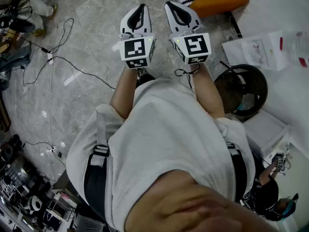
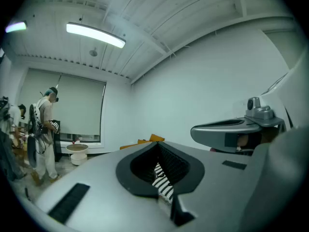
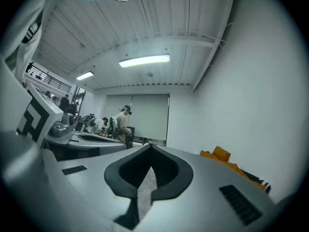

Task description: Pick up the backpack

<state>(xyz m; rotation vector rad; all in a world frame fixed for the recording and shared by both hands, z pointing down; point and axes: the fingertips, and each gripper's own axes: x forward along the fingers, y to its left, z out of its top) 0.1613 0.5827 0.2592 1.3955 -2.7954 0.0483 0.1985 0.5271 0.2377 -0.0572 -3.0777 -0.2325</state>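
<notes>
1. The left gripper (image 1: 140, 11) and right gripper (image 1: 175, 9) are held out ahead of the torso, level, side by side and a little apart.
2. Left gripper (image 2: 157, 144): jaws together, gripping nothing.
3. Right gripper (image 3: 149, 151): jaws together, gripping nothing.
4. The left forearm (image 1: 126, 93) and right forearm (image 1: 208, 93) reach forward, bare and roughly parallel.
5. Each marker cube (image 1: 136, 50) sits at its gripper's rear, near the wrist.

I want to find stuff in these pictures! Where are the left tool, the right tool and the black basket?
left tool (image 1: 142, 7), head view, its closed tips.
right tool (image 1: 171, 5), head view, its closed tips.
black basket (image 1: 241, 66), head view, its far rim.
</notes>
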